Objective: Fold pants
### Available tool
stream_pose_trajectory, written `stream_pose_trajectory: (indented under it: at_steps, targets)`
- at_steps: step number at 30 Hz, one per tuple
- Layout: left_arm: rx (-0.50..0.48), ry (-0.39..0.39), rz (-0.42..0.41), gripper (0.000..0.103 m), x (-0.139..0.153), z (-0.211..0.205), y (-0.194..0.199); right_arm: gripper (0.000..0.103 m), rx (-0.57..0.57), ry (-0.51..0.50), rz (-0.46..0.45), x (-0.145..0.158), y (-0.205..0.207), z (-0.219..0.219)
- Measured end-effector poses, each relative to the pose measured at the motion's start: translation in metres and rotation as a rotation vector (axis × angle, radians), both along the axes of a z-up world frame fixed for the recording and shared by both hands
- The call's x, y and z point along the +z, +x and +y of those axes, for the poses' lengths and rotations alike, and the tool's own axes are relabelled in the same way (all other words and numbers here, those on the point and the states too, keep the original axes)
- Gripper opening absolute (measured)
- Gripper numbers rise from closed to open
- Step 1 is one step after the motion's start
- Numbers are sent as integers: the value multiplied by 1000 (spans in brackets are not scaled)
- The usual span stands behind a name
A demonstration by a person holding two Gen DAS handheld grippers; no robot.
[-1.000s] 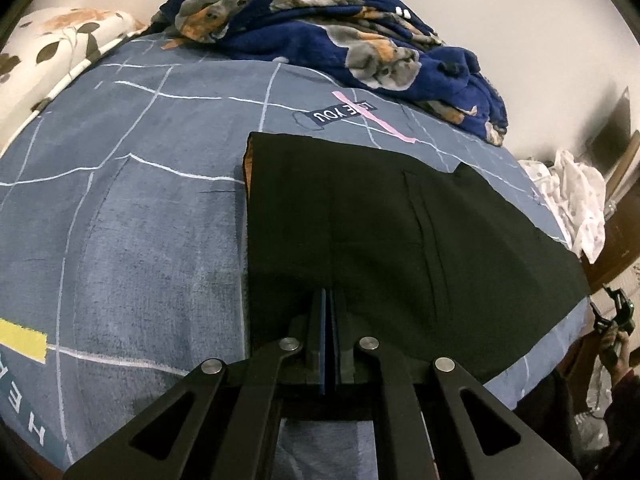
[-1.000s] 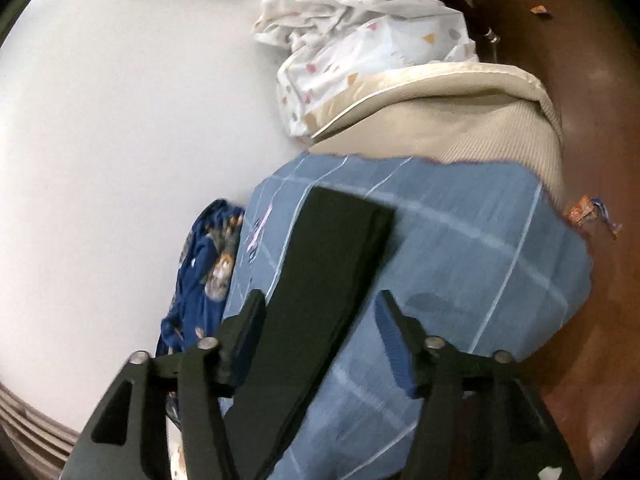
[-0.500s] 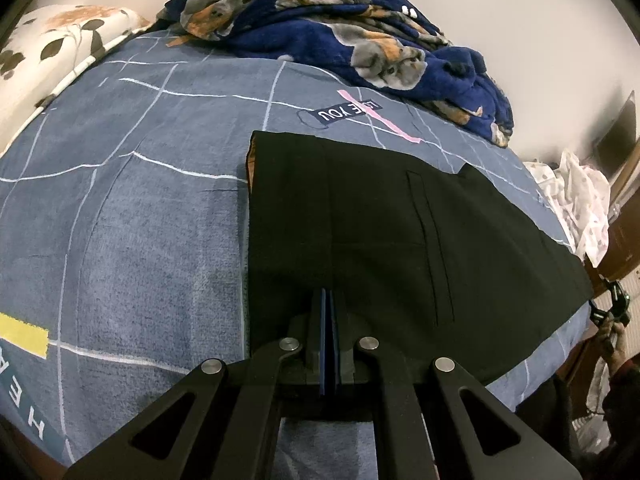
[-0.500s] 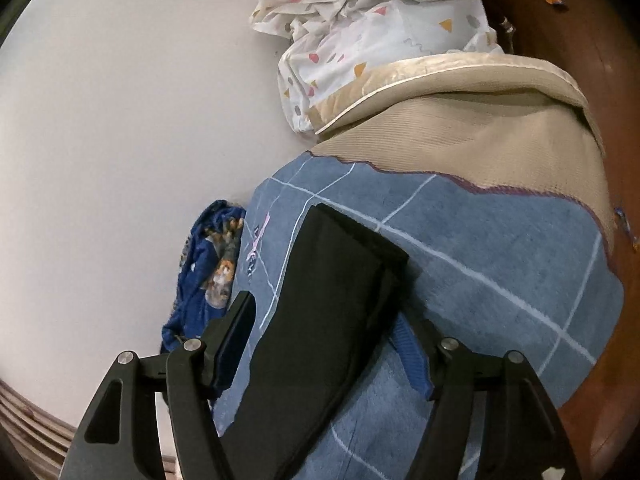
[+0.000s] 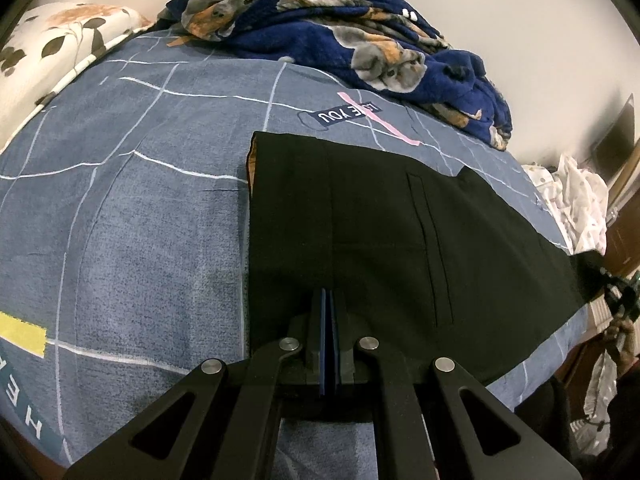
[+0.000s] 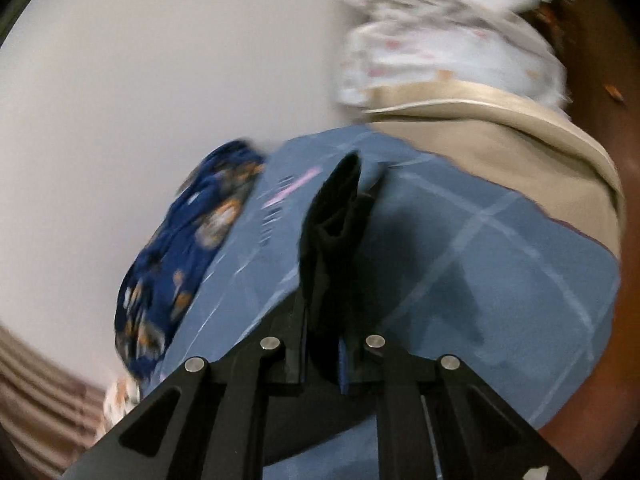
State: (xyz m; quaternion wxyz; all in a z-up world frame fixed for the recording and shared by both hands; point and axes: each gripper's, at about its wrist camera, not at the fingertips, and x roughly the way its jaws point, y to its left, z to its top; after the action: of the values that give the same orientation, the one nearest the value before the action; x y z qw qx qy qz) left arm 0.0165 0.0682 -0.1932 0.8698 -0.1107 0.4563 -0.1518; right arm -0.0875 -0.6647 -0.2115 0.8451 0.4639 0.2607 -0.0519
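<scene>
Black pants [image 5: 380, 232] lie flat on the blue-grey bedsheet [image 5: 120, 200], waistband end at the left, legs running off to the right. My left gripper [image 5: 328, 320] is shut, its blue pads pressed together over the near edge of the pants; whether cloth is pinched between them is hidden. In the blurred right wrist view my right gripper [image 6: 324, 336] is shut on the leg end of the pants [image 6: 336, 232], which stands bunched and lifted above the sheet [image 6: 480, 272].
A navy dog-print blanket [image 5: 340, 48] is heaped at the back of the bed. A floral pillow [image 5: 48, 52] lies at the far left. White patterned cloth [image 6: 440, 40] and a beige mattress edge [image 6: 520, 148] lie beyond the sheet. A wooden floor shows at the right.
My right gripper has closed on the leg end of the pants and lifted it, bunching the cloth. The left gripper stays shut in place.
</scene>
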Motion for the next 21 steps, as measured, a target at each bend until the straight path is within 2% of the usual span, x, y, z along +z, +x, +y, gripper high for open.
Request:
stream_pose_trajectory:
  at_steps: [5,8,16,21]
  targets:
    - [4,-18,-2,6,-1,2,-1,12,171,-50,-76,40,22,73]
    - [2,-23,-3,6,-1,3,0,12,242,-35,-93,46,34,110]
    - [-1,-47,-6,6,-2,6,-1,12,414,43,-75,27,51,196]
    - [-3,-63,-5,6,-3,9,-2,12,512,23,-22,15,59,241]
